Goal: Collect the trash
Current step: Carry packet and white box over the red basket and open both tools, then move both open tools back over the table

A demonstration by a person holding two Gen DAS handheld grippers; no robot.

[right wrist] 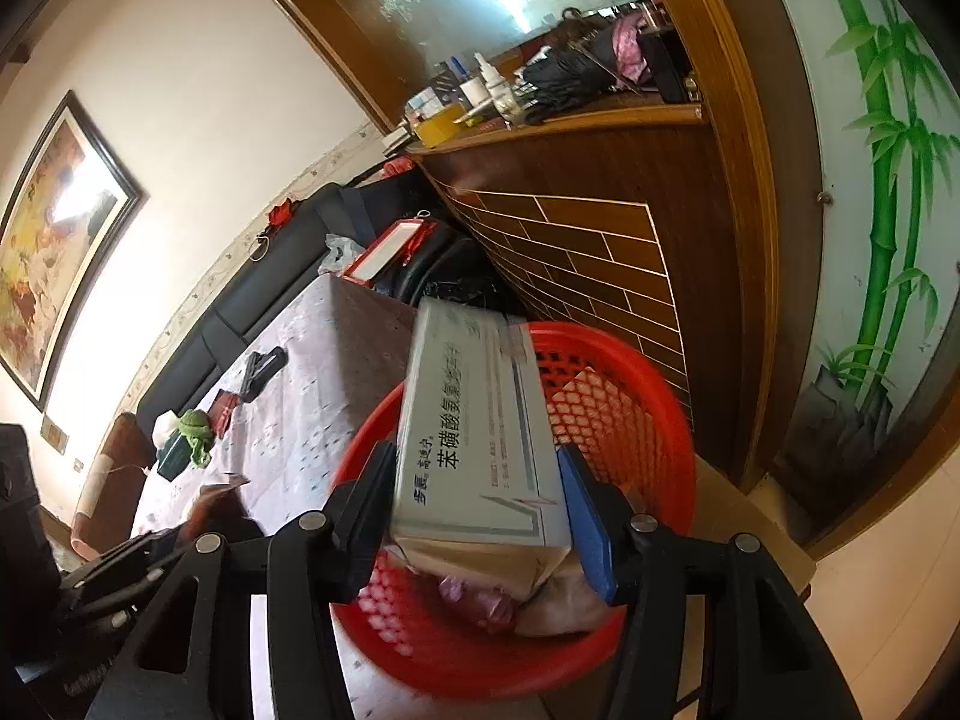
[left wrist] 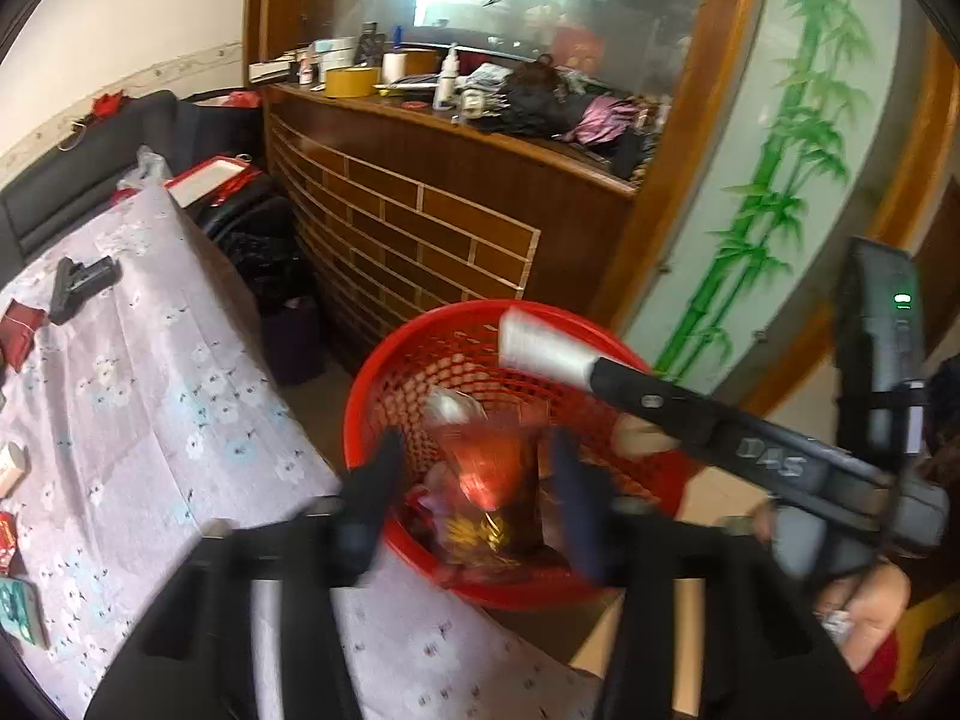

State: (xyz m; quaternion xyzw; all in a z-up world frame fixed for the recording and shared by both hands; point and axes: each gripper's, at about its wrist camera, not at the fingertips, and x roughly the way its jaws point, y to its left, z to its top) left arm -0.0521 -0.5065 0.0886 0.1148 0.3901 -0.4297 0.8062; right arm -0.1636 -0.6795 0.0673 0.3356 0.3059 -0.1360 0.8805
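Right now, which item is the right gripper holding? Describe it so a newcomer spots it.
Find the round red mesh basket beside the cloth-covered table. Above it, the right gripper holds a long white cardboard box, the only item with black Chinese lettering.

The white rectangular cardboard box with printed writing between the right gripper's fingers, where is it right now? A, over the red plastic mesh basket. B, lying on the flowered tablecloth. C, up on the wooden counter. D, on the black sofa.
A: the right wrist view shows the white cardboard box between the right gripper's fingers, directly above the red mesh basket.
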